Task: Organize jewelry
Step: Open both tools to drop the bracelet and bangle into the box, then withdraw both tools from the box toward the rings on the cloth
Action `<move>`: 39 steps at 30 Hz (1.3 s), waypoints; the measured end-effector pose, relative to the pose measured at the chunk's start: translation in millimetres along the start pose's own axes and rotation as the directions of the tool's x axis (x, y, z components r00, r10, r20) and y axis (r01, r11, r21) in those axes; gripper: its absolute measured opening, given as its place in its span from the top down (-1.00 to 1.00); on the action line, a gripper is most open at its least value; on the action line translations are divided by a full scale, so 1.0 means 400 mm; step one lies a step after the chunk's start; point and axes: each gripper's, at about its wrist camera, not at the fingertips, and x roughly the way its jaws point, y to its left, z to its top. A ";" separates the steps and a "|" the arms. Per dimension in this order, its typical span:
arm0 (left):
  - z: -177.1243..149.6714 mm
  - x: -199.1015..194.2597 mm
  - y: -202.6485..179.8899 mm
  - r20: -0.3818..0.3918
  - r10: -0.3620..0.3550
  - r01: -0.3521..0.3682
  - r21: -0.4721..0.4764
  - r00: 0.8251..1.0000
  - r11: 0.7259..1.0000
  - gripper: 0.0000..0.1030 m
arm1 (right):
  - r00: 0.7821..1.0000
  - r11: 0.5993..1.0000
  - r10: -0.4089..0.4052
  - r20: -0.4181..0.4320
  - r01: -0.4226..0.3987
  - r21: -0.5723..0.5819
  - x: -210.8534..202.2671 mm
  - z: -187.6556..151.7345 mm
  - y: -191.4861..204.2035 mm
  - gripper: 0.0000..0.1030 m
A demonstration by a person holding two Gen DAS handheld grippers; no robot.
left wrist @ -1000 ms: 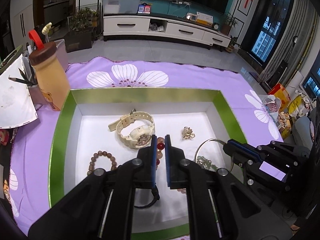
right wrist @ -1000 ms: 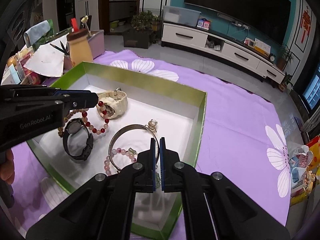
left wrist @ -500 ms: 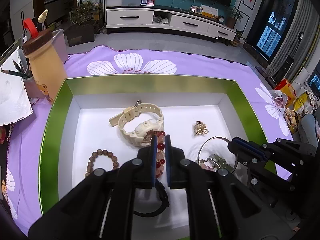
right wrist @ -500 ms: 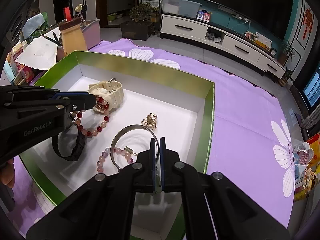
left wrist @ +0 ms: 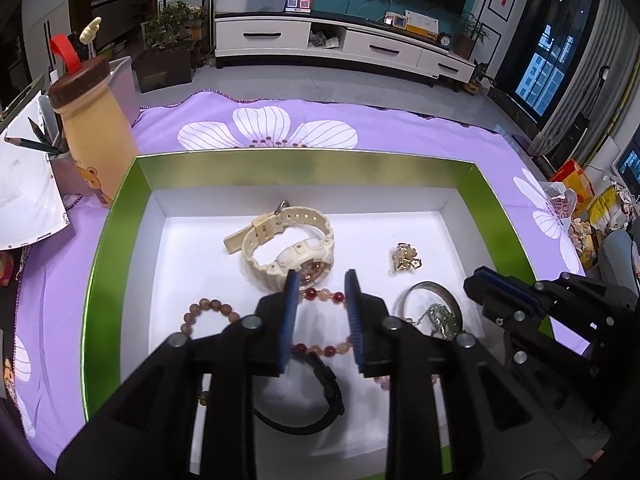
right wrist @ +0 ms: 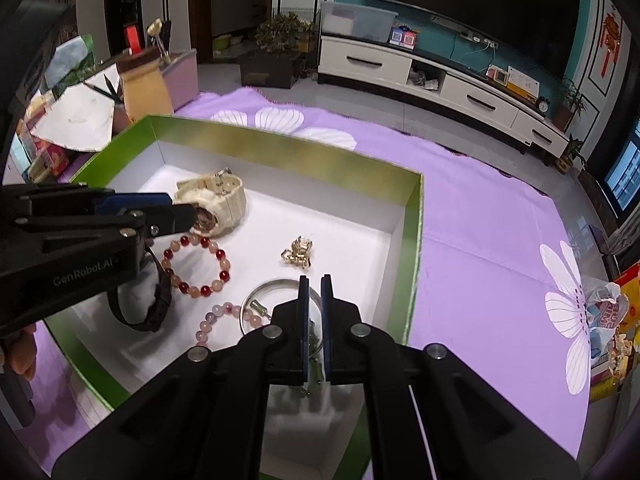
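**Left jaws part over the bead bracelet**

The left gripper (left wrist: pixel 320 280) is opening, the red-and-pink bead bracelet (right wrist: pixel 196 264) lying released beneath it in the green-rimmed box (left wrist: pixel 108 240), near the cream watch (left wrist: pixel 292 248). The right gripper (right wrist: pixel 315 280) is clenched, seemingly on the green-pendant necklace (right wrist: pixel 314 376).

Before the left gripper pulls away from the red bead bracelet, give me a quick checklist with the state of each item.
1. Left gripper jaws opening, pads off the red bead bracelet: ok.
2. Bracelet flat on the box floor: ok.
3. Bracelet free of the cream watch: cannot tell, they sit very close.
4. Bracelet clear of the black watch: cannot tell, it is partly hidden by the gripper.
5. Right gripper shut on the green pendant necklace: ok.
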 end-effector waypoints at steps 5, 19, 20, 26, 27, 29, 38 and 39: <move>-0.006 -0.036 -0.001 0.027 0.014 -0.014 0.009 1.000 1.000 -0.02 | 0.998 0.999 0.023 0.054 -0.025 0.023 -0.054 -0.002 -0.017 0.89; -0.057 -0.178 0.038 0.082 0.025 -0.022 -0.033 0.996 0.999 -0.87 | 0.985 0.991 0.049 0.163 -0.068 0.111 -0.233 -0.081 -0.069 -0.02; -0.064 -0.191 0.047 0.085 0.018 -0.014 -0.049 0.996 0.999 -0.92 | 0.985 0.991 0.049 0.165 -0.069 0.116 -0.246 -0.092 -0.072 -0.11; -0.112 -0.265 0.087 0.107 0.015 -0.004 -0.101 0.994 0.995 -0.96 | 0.981 0.985 0.068 0.180 -0.095 0.145 -0.301 -0.158 -0.091 -0.37; -0.123 -0.276 0.092 0.109 0.012 0.000 -0.108 0.994 0.994 -0.96 | 0.981 0.983 0.075 0.179 -0.102 0.150 -0.307 -0.166 -0.092 -0.48; -0.146 -0.297 0.096 0.119 0.009 0.005 -0.117 0.993 0.993 -0.96 | 0.980 0.980 0.085 0.181 -0.116 0.163 -0.319 -0.187 -0.092 -0.53; -0.299 -0.338 0.075 0.106 0.045 -0.036 -0.088 0.993 0.995 -0.96 | 0.983 0.970 0.141 0.116 -0.161 0.184 -0.317 -0.296 -0.049 -0.69; -0.314 -0.337 0.076 0.098 0.042 -0.034 -0.090 0.994 0.995 -0.96 | 0.983 0.968 0.150 0.107 -0.168 0.185 -0.313 -0.305 -0.046 -0.69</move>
